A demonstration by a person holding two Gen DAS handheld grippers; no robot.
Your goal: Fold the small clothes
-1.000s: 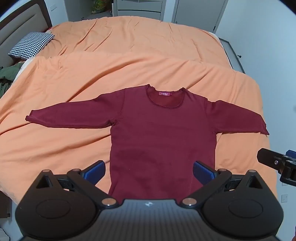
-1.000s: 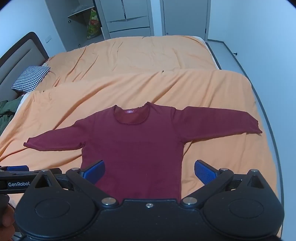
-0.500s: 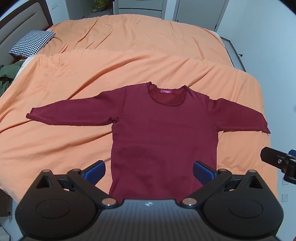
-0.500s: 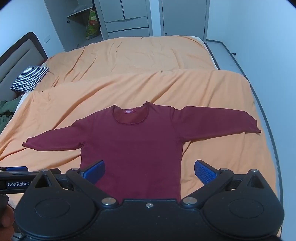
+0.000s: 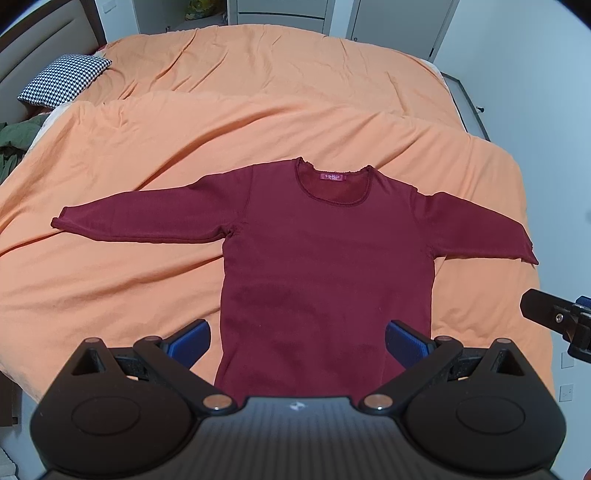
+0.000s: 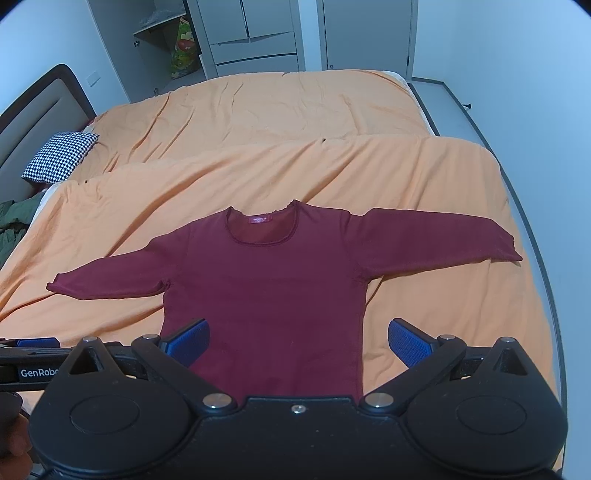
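Lying flat and face-up on the orange duvet (image 5: 122,280), the maroon long-sleeved top (image 5: 325,266) has both sleeves stretched out to left and right and its neckline, with a pink label, toward the far side. Its hem runs to the near edge of the bed, hidden below both grippers. The left gripper (image 5: 297,339) hangs above the hem with its jaws spread wide — the blue pads (image 5: 190,341) empty, touching nothing. The right gripper (image 6: 298,339) hovers likewise over the near right part of the top, jaws spread and empty. A black-and-white houndstooth pillow (image 6: 59,155) sits at the far left by the headboard (image 6: 33,107), with a green garment (image 5: 14,136) just beside it. Grey wardrobes (image 6: 255,33) stand beyond the bed.
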